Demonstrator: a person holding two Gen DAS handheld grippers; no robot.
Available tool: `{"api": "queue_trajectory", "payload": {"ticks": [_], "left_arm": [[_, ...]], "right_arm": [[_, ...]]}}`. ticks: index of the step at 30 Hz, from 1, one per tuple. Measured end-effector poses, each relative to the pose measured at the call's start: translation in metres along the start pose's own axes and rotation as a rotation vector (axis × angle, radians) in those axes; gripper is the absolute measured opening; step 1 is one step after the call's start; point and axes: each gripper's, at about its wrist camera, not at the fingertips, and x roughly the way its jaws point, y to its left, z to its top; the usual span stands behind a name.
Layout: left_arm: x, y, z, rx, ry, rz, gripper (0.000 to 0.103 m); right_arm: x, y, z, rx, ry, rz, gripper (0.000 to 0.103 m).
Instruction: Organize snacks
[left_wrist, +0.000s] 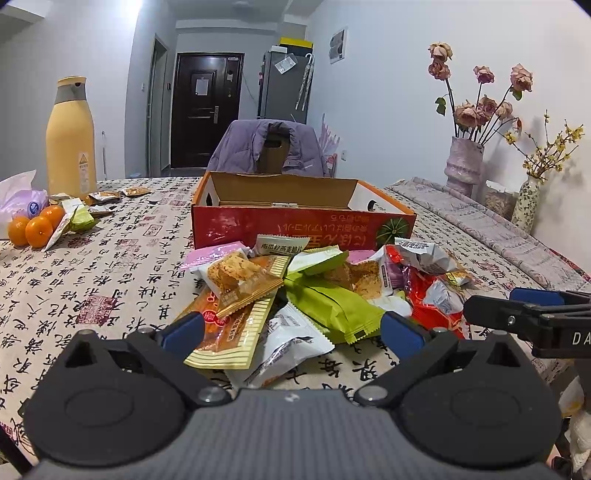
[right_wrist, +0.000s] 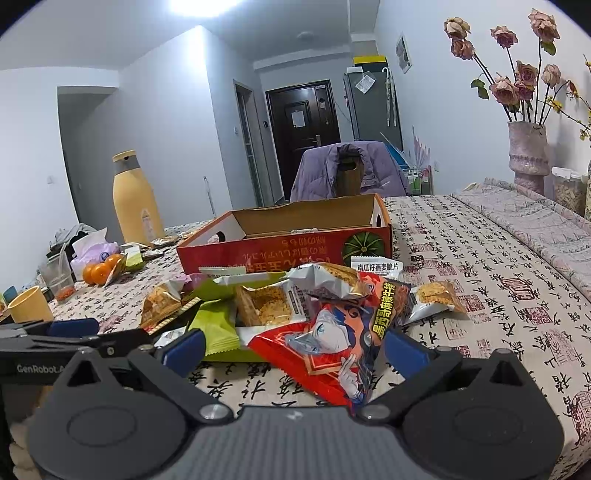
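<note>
Red and orange cardboard forms the open box (left_wrist: 303, 225) that is set on the calligraphy-print tablecloth (left_wrist: 122, 280), its flaps raised and its printed side turned toward the cameras. A heap of snack packets (left_wrist: 295, 288) is piled just in front of it, touching its near wall. The left gripper (left_wrist: 291, 330) is held low at the near edge of the heap with its blue-padded jaws spread wide; an orange striped packet (left_wrist: 236, 325), a white packet (left_wrist: 288, 341) and a green packet (left_wrist: 332, 306) are framed between them, none gripped. The right gripper (right_wrist: 295, 349) is likewise held wide apart, and a red packet with a cartoon figure (right_wrist: 332, 343) is seen lying between its fingers, unclamped. Each gripper is glimpsed at the edge of the other's view. Farther left on the table, a yellow bottle (left_wrist: 70, 136), three oranges (left_wrist: 35, 227) and a few stray packets (left_wrist: 110, 195) are seen well apart from the heap. A vase of dried roses (left_wrist: 463, 162) is stood at the right.
</note>
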Motion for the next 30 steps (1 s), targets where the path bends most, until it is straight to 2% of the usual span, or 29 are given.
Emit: {"api": "queue_trajectory", "payload": {"ticks": [30], "left_arm": [[-0.0045,-0.0014,-0.0036,-0.007,0.005,-0.010,0.103]], "right_arm": [[-0.0054,0.0008,-0.0030,-0.004,0.002,-0.003,0.103]]}}
